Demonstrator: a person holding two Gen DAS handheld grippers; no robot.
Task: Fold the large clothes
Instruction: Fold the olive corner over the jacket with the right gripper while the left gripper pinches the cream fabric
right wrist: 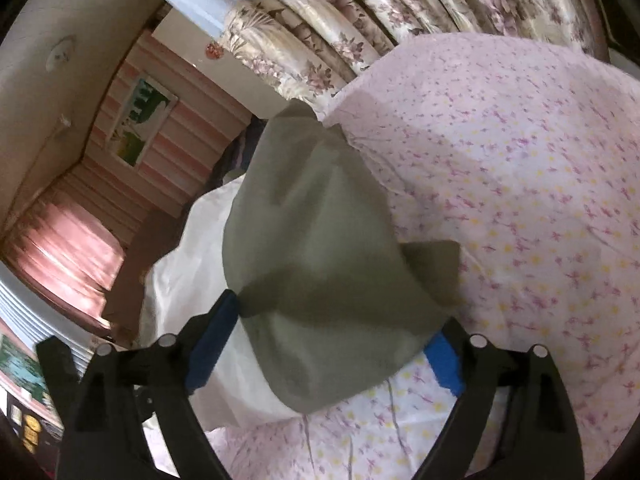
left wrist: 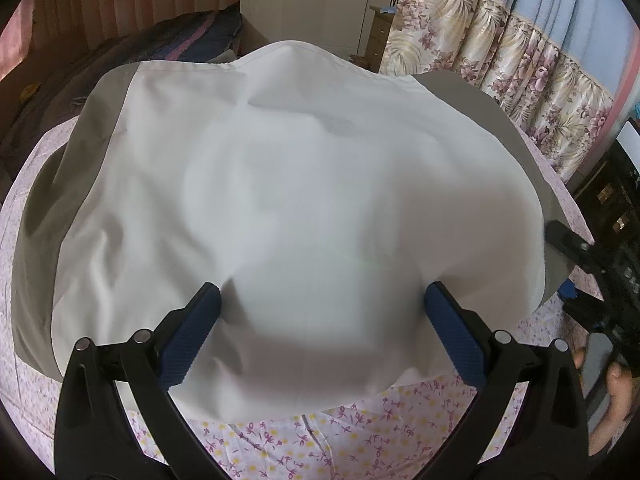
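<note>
In the left wrist view your left gripper (left wrist: pixel 320 332) stands spread over the white garment (left wrist: pixel 280 184) filling mid-frame on the floral sheet (left wrist: pixel 304 436); press there. Your right gripper (right wrist: pixel 332 336), jaws apart, straddles the grey sleeve (right wrist: pixel 320 240); lay it inward flat.

This is a bedroom in a home. A bed (right wrist: pixel 520 184) spread with a pale sheet printed in small purple and yellow flowers fills most of both views. Behind it hang long floral curtains (left wrist: pixel 520 68) with a blue upper part, and a white wardrobe (left wrist: pixel 316 0) with painted scrollwork stands against the back wall. The wall is striped pink, with a framed picture (right wrist: pixel 140 120) on it.
</note>
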